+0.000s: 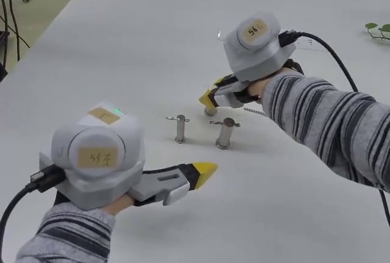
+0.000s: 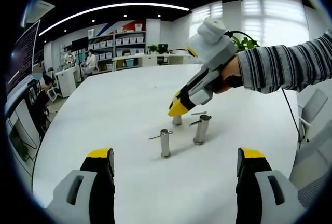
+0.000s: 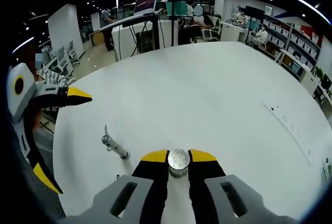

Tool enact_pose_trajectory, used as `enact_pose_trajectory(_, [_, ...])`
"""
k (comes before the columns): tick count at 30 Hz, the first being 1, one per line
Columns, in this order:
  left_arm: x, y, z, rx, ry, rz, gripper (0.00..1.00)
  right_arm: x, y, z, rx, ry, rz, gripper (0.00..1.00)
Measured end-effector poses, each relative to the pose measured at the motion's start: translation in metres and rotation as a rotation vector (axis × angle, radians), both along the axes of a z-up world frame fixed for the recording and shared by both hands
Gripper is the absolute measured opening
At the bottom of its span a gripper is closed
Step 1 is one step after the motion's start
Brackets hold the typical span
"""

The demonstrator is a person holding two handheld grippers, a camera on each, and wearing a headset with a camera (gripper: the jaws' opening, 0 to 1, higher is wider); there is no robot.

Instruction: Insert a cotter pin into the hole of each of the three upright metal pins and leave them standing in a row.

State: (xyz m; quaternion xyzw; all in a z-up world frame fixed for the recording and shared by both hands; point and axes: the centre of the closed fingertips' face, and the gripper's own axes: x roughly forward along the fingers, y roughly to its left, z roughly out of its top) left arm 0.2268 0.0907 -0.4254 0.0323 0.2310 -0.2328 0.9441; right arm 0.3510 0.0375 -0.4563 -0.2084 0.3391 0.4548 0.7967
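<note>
Seen from the head, the right gripper (image 1: 208, 100) hides most of the third metal pin (image 1: 211, 111). Its own view shows the yellow-tipped jaws pinching that pin's round top. The left gripper (image 2: 176, 155) hovers at the near left with its jaws spread wide, facing the leftmost pin (image 1: 179, 128) and the nearest pin (image 1: 225, 133). Both stand upright and close together, each with a cotter pin (image 1: 177, 118) through it. The white table (image 1: 152, 25) runs bare to its far-left edge. A tan label on the right gripper seems to read 95.
</note>
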Motion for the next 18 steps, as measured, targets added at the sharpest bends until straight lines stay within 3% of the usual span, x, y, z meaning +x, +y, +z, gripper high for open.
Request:
enact_pose_trajectory(12, [0.001, -0.003, -0.001, 0.006, 0.0, -0.013, 0.97, 0.004, -0.065, -0.001, -0.075, -0.028, -0.079, 0.09])
enact_pose_trajectory(18, [0.001, -0.004, 0.0, 0.02, -0.007, -0.015, 0.96, -0.014, -0.09, 0.002, -0.087, -0.022, -0.117, 0.09])
